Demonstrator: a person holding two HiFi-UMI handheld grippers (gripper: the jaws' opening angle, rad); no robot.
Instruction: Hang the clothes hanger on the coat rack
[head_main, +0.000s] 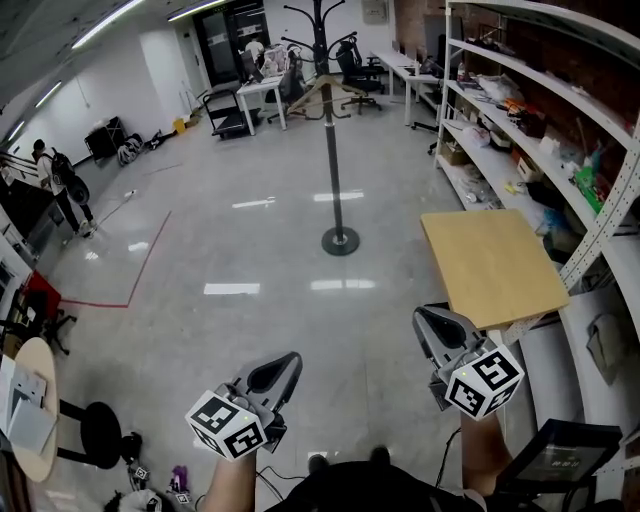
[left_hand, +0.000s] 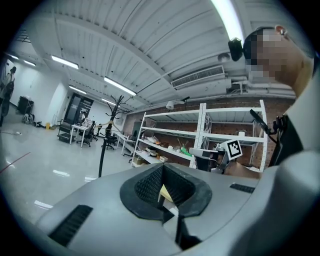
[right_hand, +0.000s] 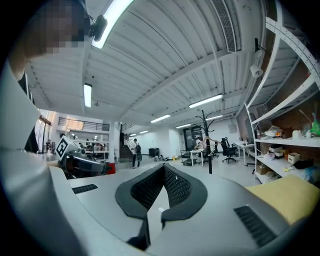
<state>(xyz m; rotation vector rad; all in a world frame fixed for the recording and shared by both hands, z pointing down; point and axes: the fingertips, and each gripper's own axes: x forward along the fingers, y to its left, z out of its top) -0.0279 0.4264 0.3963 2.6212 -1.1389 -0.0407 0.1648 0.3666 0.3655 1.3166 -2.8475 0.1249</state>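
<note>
Left gripper (head_main: 285, 367) and right gripper (head_main: 426, 320), both with jaws closed and empty, are pointing toward the coat rack (head_main: 331, 160) well ahead between them, where the clothes hanger (head_main: 305, 100) is hanging crosswise.

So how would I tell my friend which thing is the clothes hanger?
Look at the wide shiny grey floor; a tall black coat rack stands alone in its middle on a round foot. High on its pole, just under the curly hooks, hangs the clothes hanger: a pale wooden triangle, the only light thing on that dark rack.
</note>
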